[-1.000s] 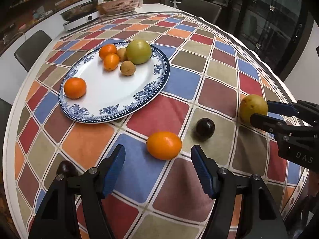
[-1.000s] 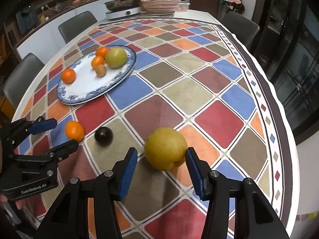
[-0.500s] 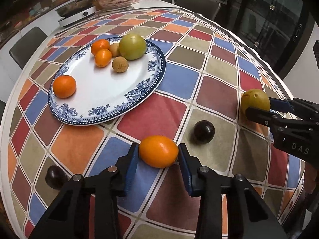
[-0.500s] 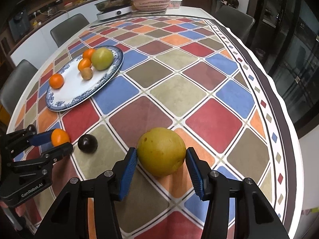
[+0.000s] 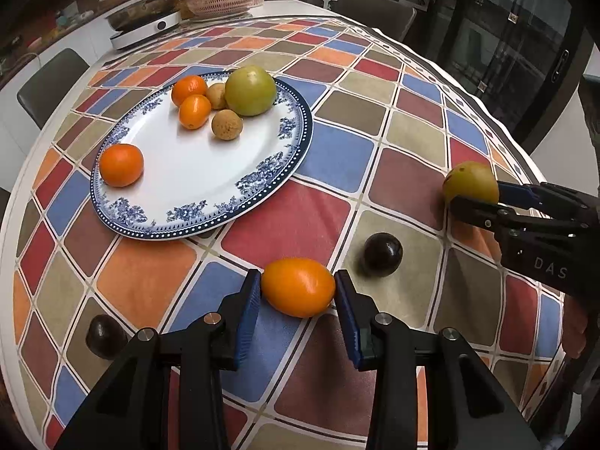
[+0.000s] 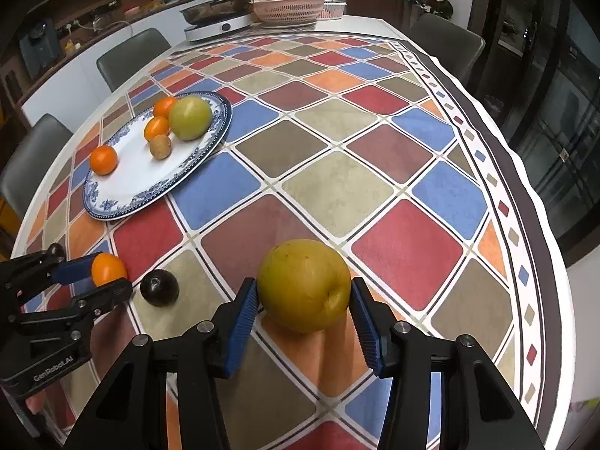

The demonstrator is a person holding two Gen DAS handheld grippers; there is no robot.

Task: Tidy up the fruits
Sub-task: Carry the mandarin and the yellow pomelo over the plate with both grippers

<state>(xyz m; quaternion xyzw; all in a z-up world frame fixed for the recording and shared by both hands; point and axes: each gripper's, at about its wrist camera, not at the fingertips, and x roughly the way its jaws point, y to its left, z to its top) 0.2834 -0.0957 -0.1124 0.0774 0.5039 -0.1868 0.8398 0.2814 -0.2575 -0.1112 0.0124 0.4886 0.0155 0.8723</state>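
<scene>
Left hand-held gripper (image 5: 298, 292) clamps an orange fruit (image 5: 298, 287) — right hand-held gripper (image 6: 304, 298) clamps a yellow-green fruit (image 6: 303, 285) — on the counter (image 6: 337, 187).

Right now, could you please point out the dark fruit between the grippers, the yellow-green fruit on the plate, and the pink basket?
Dark fruit (image 5: 382, 254), left wrist view, top.
Yellow-green fruit (image 5: 250, 90), left wrist view, centre.
Pink basket (image 6: 289, 10), right wrist view, side wall.

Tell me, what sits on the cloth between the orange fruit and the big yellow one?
A small dark round fruit, alone on a tan square, seen in both views.
</scene>
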